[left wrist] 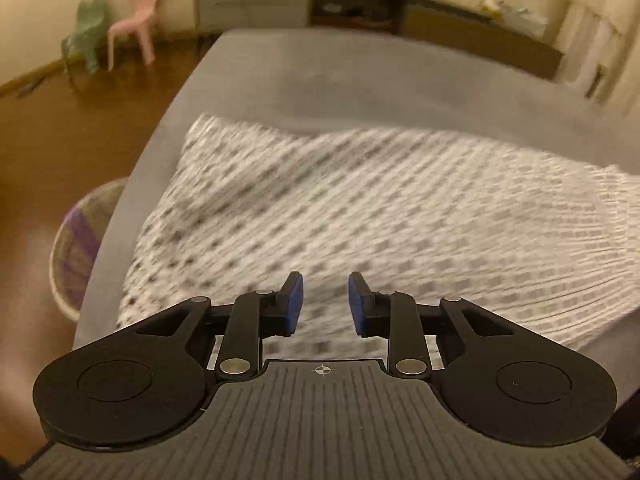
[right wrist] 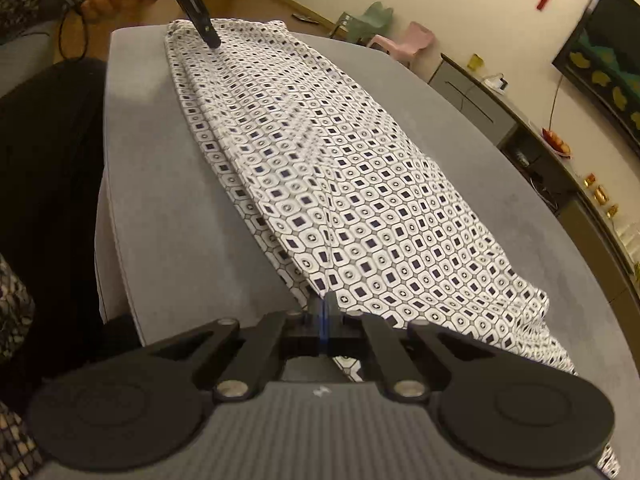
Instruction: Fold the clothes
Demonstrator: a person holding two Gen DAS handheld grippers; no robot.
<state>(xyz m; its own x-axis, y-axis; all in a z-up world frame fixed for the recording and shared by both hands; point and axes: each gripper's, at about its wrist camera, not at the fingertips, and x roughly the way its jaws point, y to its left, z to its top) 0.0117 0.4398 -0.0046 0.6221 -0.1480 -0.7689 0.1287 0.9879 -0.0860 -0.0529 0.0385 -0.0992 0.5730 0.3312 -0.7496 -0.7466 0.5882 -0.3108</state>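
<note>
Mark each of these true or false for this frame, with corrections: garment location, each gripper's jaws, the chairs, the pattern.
1. The patterned garment lies on a grey cushioned surface. True.
2. The right gripper is closed on the garment's edge. True.
3. The left gripper pinches cloth. False: its pads stand apart, nothing between them.
4. A pink chair stands beside a green chair. True.
5. The garment is plain. False: dark squares on white.

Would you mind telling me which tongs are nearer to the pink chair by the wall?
Left. The left tongs hover open over the end of the patterned cloth nearest the pink chair. The right tongs are shut on the cloth's opposite end.
</note>
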